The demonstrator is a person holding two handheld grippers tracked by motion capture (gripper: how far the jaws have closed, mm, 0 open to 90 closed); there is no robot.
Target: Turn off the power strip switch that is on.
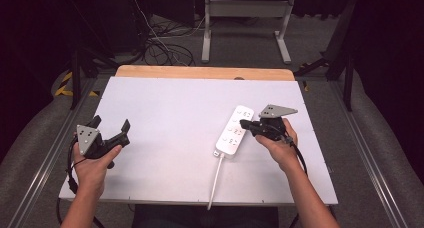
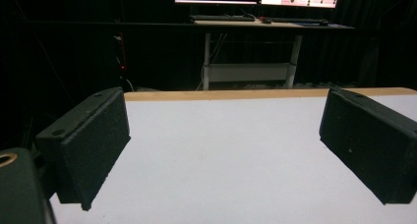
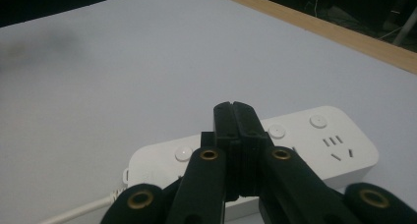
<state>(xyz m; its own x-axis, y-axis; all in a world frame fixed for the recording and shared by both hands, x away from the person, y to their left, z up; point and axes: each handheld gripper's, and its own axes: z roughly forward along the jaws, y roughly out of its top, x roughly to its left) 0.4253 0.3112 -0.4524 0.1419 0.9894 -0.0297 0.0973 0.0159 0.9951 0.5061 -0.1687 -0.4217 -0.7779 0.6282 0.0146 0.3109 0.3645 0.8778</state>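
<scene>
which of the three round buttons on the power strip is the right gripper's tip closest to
The middle button on the power strip: the shut right gripper ends just beside it, while the cable-end button and the far-end button lie farther off.

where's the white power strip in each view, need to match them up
high view: power strip lies right of centre on the white table, slanted, just left of the right gripper.
left gripper view: not in it.
right gripper view: power strip lies low and right of centre, behind the closed fingers.
shared landmark: the table's wooden far edge.
</scene>
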